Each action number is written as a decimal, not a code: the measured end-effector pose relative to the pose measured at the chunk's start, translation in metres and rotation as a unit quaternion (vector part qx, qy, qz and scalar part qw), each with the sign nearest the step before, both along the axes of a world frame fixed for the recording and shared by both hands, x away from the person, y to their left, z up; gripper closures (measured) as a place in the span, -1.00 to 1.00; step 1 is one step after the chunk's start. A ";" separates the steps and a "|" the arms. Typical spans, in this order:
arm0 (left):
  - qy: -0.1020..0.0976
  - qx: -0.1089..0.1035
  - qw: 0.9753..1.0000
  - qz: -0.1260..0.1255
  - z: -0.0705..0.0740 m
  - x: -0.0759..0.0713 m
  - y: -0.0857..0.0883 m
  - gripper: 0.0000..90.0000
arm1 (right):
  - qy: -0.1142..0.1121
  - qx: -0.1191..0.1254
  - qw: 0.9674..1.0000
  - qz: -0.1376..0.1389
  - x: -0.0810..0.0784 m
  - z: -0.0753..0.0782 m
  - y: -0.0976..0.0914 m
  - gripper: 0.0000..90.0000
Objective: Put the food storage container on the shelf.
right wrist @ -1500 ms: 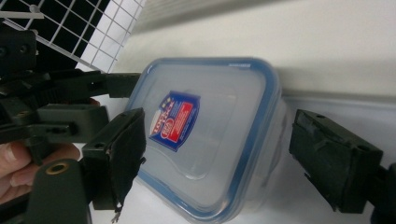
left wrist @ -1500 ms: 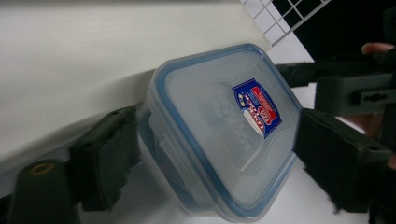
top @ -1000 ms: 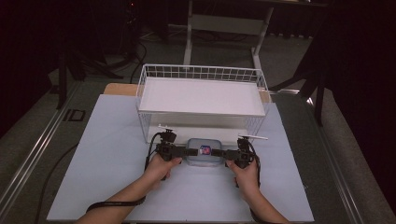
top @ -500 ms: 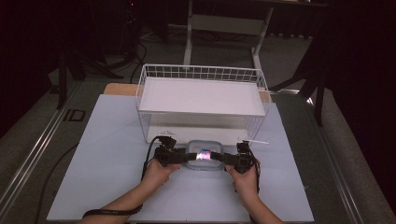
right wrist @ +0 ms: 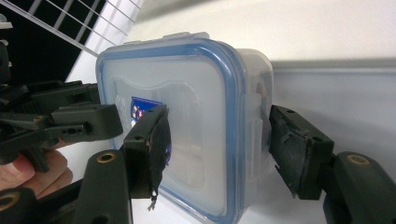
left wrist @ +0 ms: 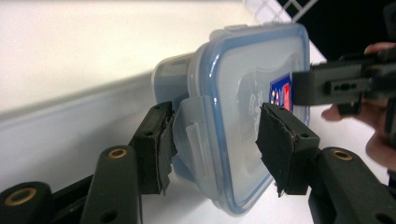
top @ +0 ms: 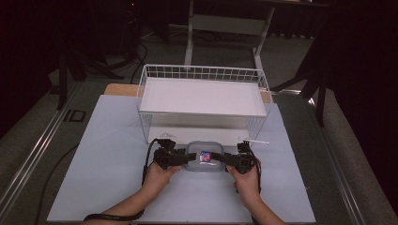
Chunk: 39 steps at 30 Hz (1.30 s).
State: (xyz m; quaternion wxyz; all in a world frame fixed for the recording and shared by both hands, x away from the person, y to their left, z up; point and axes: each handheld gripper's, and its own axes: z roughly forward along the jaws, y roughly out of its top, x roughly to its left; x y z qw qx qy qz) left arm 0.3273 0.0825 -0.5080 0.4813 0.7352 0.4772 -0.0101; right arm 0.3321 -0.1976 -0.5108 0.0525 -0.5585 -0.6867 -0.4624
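A clear plastic container (top: 204, 161) with a blue-rimmed lid and a small blue label lies on the white table, just in front of the wire basket. My left gripper (top: 190, 158) holds its left end and my right gripper (top: 219, 159) its right end. In the left gripper view the container (left wrist: 233, 116) sits between the jaws of the left gripper (left wrist: 215, 149), one pad on the side latch flap and one on the lid. In the right gripper view the right gripper (right wrist: 217, 149) straddles the container (right wrist: 201, 116) the same way.
A white wire basket (top: 202, 72) with a flat white floor stands directly behind the container. The white table top (top: 108, 154) stretches out to both sides. A thin white stick (top: 257, 141) lies by the basket's front right corner. Cables trail from both grippers.
Both grippers have moved inward toward each other, and their jaws now enclose the container's two ends. The container has stayed in place.
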 end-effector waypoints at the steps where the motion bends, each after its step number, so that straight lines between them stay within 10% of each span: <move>1: -0.003 -0.001 1.000 0.000 0.003 0.002 0.002 0.07 | -0.009 0.000 1.000 0.000 0.001 0.003 0.001 -0.12; 13: -0.032 -0.008 0.998 0.044 0.009 0.028 0.014 0.06 | -0.044 0.009 0.999 -0.016 0.034 0.012 0.018 -0.12; 27: -0.022 -0.021 0.997 0.073 -0.001 0.053 0.016 0.05 | -0.043 0.015 0.999 -0.030 0.059 0.003 0.026 -0.13; 39: -0.076 -0.028 0.994 0.075 -0.009 0.062 0.014 0.06 | -0.037 0.017 0.998 -0.047 0.072 0.000 0.029 -0.25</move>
